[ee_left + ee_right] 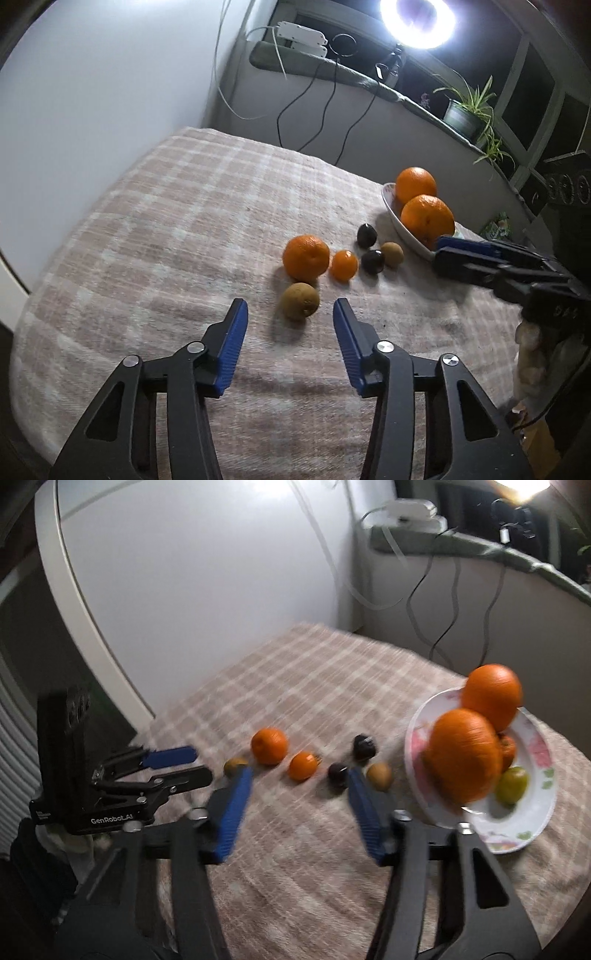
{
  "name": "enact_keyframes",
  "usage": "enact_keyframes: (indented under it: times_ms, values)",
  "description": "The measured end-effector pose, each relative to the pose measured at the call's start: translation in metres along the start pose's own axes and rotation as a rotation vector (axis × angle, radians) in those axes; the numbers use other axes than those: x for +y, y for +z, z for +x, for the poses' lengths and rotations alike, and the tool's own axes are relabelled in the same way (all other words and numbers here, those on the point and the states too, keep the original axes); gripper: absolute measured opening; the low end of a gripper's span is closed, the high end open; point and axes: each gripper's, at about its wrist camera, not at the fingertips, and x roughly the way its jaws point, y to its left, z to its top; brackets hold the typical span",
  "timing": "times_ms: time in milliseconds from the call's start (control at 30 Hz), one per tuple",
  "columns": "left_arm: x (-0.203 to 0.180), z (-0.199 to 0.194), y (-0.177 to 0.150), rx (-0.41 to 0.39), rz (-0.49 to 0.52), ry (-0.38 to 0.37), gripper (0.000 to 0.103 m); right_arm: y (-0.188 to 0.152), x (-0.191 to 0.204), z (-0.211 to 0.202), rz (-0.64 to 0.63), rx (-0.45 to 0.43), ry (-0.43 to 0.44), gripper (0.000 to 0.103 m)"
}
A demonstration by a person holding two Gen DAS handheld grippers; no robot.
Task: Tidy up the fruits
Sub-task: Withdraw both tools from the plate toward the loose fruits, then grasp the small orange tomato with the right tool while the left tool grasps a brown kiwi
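Loose fruit lies on the checked cloth: an orange [306, 257], a small tangerine [343, 264], a brown kiwi [299, 301], a second kiwi [392, 254] and two dark fruits [366, 235] [373, 261]. A white flowered plate [532, 827] holds two big oranges [461, 755] [493, 696], a green fruit [511, 784] and a small orange fruit. My left gripper [290, 308] is open and empty, just short of the near kiwi. My right gripper [300, 775] is open and empty, near the plate's left rim; it also shows in the left wrist view [441, 249].
The checked cloth [166, 229] covers a rounded table beside a white wall. Cables [325, 110] hang behind it. A sill carries a ring light [417, 22] and a potted plant [465, 110]. The left gripper shows at the left in the right wrist view [184, 764].
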Motion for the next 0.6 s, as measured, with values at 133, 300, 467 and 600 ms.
enact_keyframes:
  times_ms: [133,300,467,600]
  values:
    - [0.001,0.006,-0.002,0.016,0.001,-0.009,0.043,-0.001,0.008,0.021,-0.002,0.048,0.025,0.039]
    - [0.001,0.010,-0.003,0.022,0.008,-0.007,0.041,0.001,0.008,0.043,0.042,0.088,0.030,0.035]
    - [0.000,0.015,-0.001,0.034,0.019,-0.012,0.040,0.003,0.003,0.064,0.097,0.119,0.037,0.033]
    - [-0.002,0.019,0.000,0.039,0.028,-0.005,0.040,0.004,0.002,0.074,0.111,0.133,0.016,0.033]
